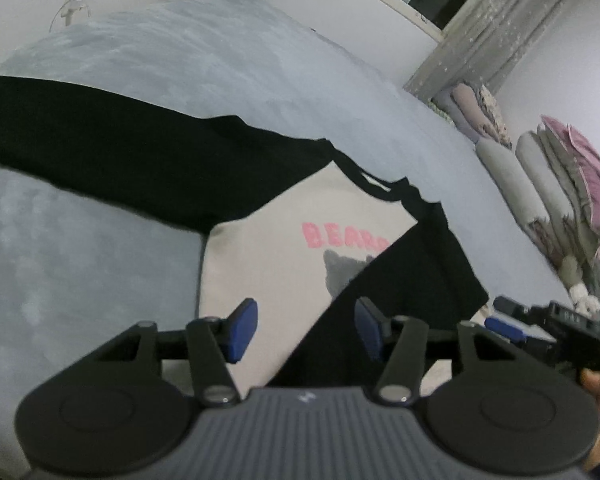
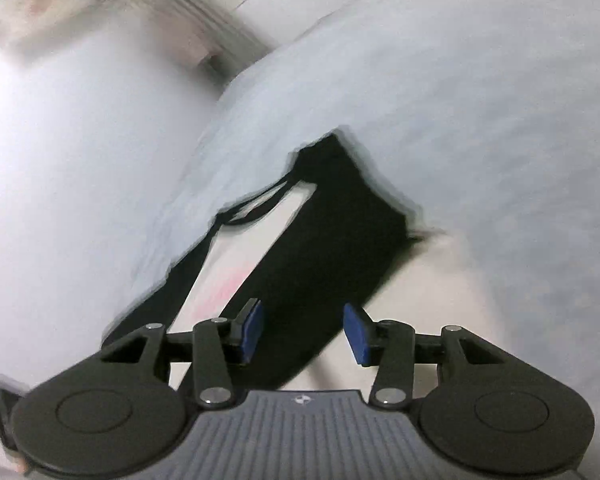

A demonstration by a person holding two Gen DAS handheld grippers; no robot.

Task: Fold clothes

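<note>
Grippers, left [image 1: 304, 330] and right [image 2: 303, 332], both parted and empty above raglan shirt [image 1: 268, 248], one sleeve [image 1: 412, 280] folded across at 3 o'clock, apparently between folds.

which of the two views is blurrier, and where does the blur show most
Right wrist view is blurrier: the shirt has smeared, doubled edges, the bedspread and background are streaked, while the right gripper stays sharp. Left wrist view is only mildly soft: the pink lettering is readable, the folded bedding is distinct, and fisheye curvature bends the bed's edges.
</note>
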